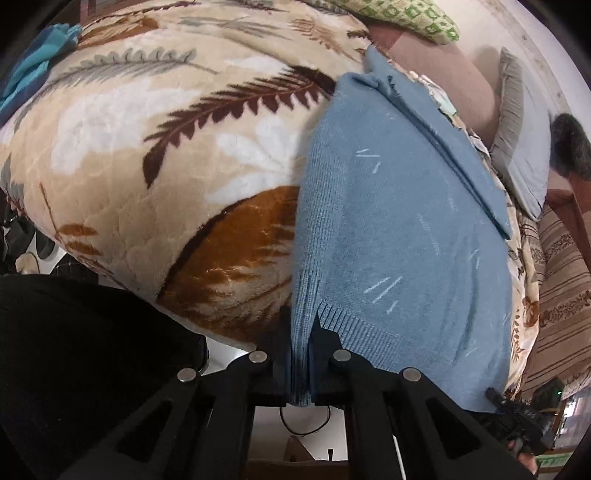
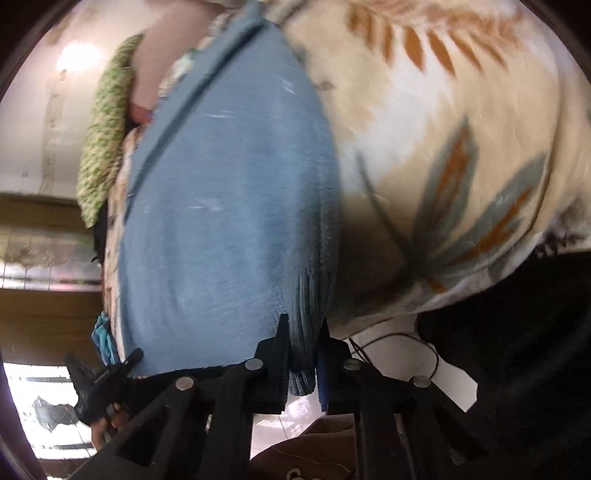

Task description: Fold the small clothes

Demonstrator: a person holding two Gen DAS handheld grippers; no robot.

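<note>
A blue knitted sweater lies spread on a leaf-patterned blanket over a bed. My left gripper is shut on the ribbed hem at the sweater's near left corner, with knit bunched between the black fingers. In the right wrist view the same sweater runs away from me, and my right gripper is shut on the ribbed hem at its near right corner. Each view catches the other gripper at the opposite corner: the right one and the left one.
Pillows lie at the head of the bed: a green patterned one, a pinkish one and a grey one. A turquoise cloth sits far left. The bed edge drops to a pale floor with a black cable.
</note>
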